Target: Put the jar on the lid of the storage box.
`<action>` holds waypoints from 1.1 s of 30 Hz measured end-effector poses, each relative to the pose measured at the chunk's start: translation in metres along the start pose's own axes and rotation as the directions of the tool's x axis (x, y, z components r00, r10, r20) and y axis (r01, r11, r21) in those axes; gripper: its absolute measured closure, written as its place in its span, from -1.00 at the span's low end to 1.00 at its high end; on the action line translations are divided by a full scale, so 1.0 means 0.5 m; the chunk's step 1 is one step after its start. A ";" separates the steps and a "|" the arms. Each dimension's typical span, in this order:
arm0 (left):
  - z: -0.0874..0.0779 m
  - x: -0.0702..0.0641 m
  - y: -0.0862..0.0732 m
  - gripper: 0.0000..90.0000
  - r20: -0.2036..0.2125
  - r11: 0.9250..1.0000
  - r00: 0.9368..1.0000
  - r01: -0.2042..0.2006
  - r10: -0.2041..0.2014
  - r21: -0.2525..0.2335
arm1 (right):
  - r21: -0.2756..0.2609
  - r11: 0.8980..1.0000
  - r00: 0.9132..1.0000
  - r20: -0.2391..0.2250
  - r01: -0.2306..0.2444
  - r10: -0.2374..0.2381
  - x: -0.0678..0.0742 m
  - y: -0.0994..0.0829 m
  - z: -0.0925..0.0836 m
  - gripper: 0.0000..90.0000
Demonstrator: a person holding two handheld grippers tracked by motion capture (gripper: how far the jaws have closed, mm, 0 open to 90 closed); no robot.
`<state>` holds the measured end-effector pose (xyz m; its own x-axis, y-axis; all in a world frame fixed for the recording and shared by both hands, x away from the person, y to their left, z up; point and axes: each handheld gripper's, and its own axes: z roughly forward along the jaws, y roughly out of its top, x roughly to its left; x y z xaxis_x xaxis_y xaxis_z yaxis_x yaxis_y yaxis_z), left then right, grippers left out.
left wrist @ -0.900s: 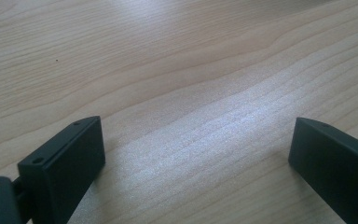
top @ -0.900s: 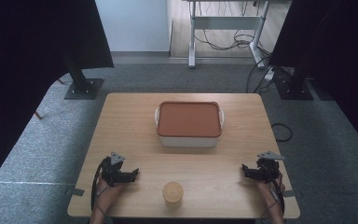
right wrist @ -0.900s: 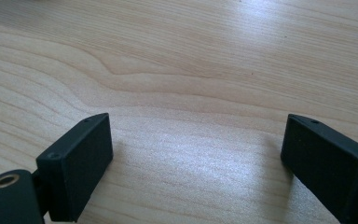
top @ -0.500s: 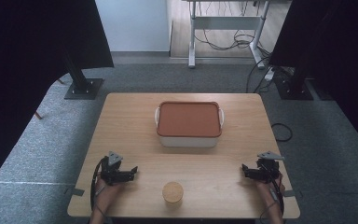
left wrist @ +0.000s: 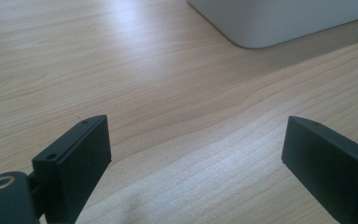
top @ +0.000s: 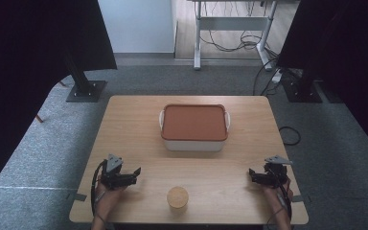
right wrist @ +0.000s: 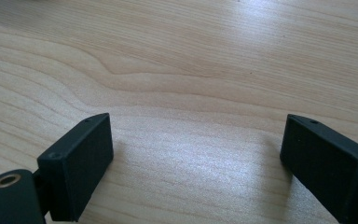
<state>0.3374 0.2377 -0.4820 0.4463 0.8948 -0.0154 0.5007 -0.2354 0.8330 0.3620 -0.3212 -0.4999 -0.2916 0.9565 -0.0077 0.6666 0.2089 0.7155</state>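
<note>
We see very little change across these moments. The left gripper [top: 135,171] has edged a touch toward seven o'clock on the table [top: 139,143], nearer the front edge, with the hand [top: 106,196] behind it drawn back a shade. In the left gripper view its jaws stand wide apart over bare wood, with a white corner of the box [left wrist: 279,21] at one o'clock. The right gripper [top: 252,173] shows no shift that we can make out, nor does anything else on the table.
</note>
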 end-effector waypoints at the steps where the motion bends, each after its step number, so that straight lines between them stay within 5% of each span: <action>1: -0.001 -0.001 0.001 -0.82 0.002 1.000 1.000 -0.001 0.001 -0.002 | 0.000 1.000 1.000 0.000 0.000 0.000 0.000 0.000 0.000 -0.80; 33: -0.045 -0.030 0.017 -0.83 0.033 0.998 0.999 -0.036 0.038 -0.058 | 0.001 1.000 1.000 0.000 -0.001 0.001 0.000 0.000 0.000 -0.80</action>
<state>0.3182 0.2309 -0.4620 0.4890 0.8723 -0.0019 0.4406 -0.2451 0.8636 0.3618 -0.3213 -0.4999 -0.2907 0.9568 -0.0065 0.6678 0.2077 0.7147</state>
